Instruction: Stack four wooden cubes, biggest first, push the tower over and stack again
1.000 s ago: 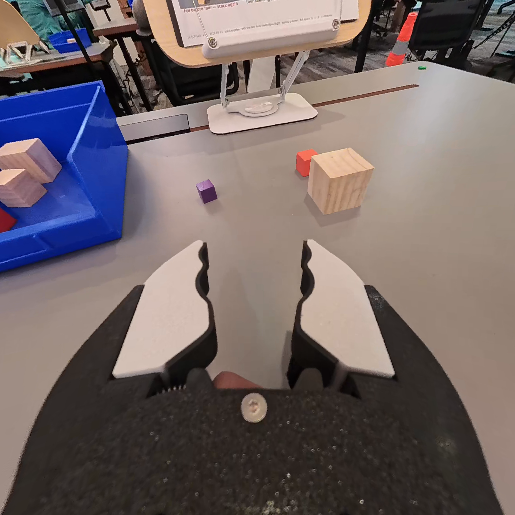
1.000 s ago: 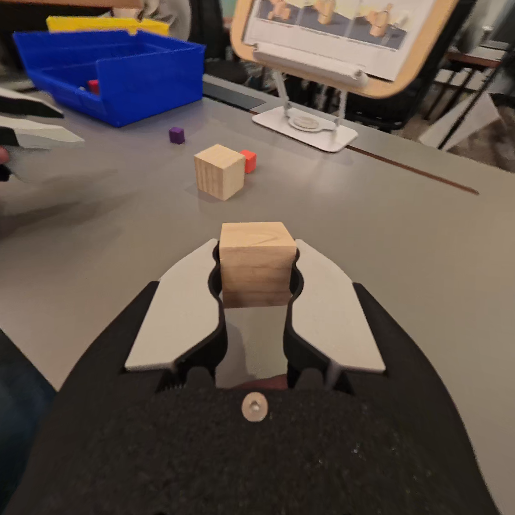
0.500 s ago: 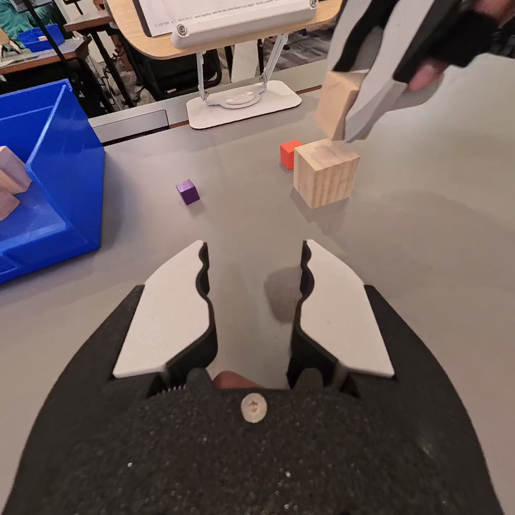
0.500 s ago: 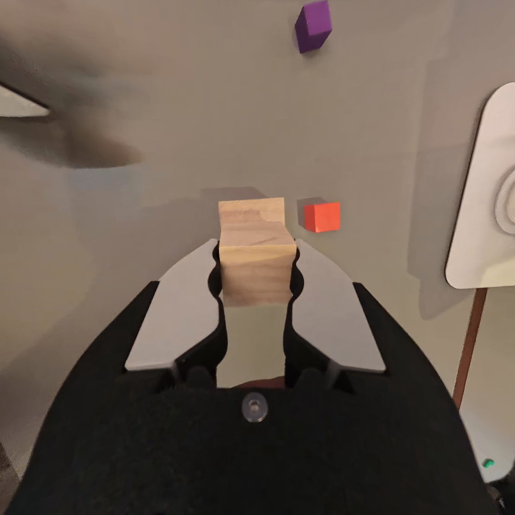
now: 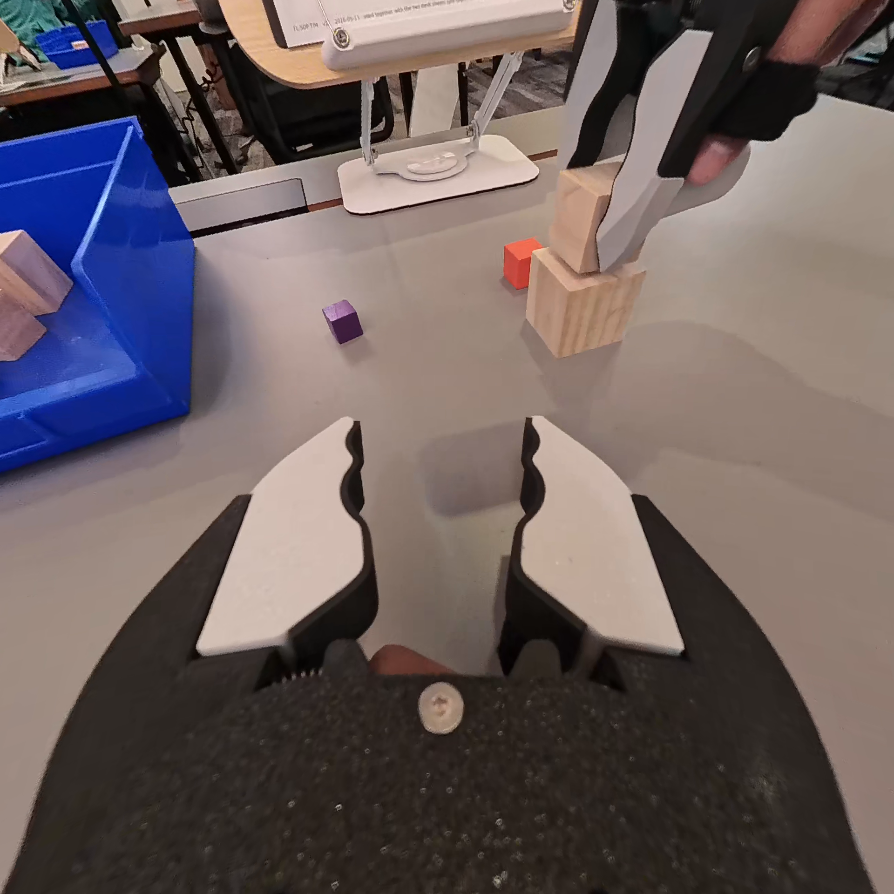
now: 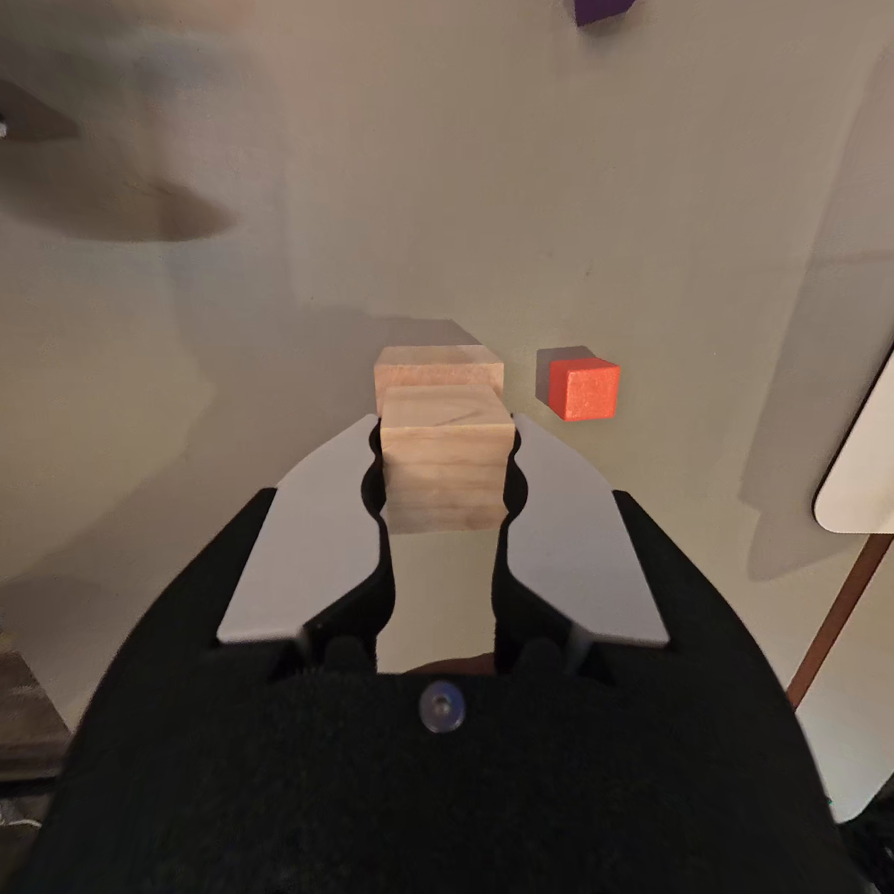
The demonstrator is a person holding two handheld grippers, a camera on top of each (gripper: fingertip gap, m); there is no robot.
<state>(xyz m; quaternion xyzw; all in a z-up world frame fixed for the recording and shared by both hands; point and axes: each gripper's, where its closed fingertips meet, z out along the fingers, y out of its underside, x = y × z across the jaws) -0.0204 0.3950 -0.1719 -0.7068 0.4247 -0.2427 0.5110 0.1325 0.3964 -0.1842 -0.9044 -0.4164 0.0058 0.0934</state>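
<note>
A big plain wooden cube (image 5: 580, 309) stands on the grey table. My right gripper (image 6: 444, 425) points down from above and is shut on a smaller plain wooden cube (image 6: 445, 479). In the left wrist view that smaller cube (image 5: 578, 222) rests on or just above the big cube's top, a little tilted; the right gripper (image 5: 604, 261) shows there too. An orange cube (image 5: 518, 263) sits just behind the big one; it also shows in the right wrist view (image 6: 585, 394). A purple cube (image 5: 343, 320) lies to the left. My left gripper (image 5: 440, 430) is open and empty, low over the table.
A blue bin (image 5: 135, 309) at the left holds two more wooden blocks (image 5: 29, 275). A clipboard stand with a white base (image 5: 435, 174) is at the back of the table. A person's gloved hand (image 5: 754, 101) holds the right gripper.
The right gripper has carried the smaller cube from low over the table to above the big cube and lowered it onto its top. The left gripper has barely moved.
</note>
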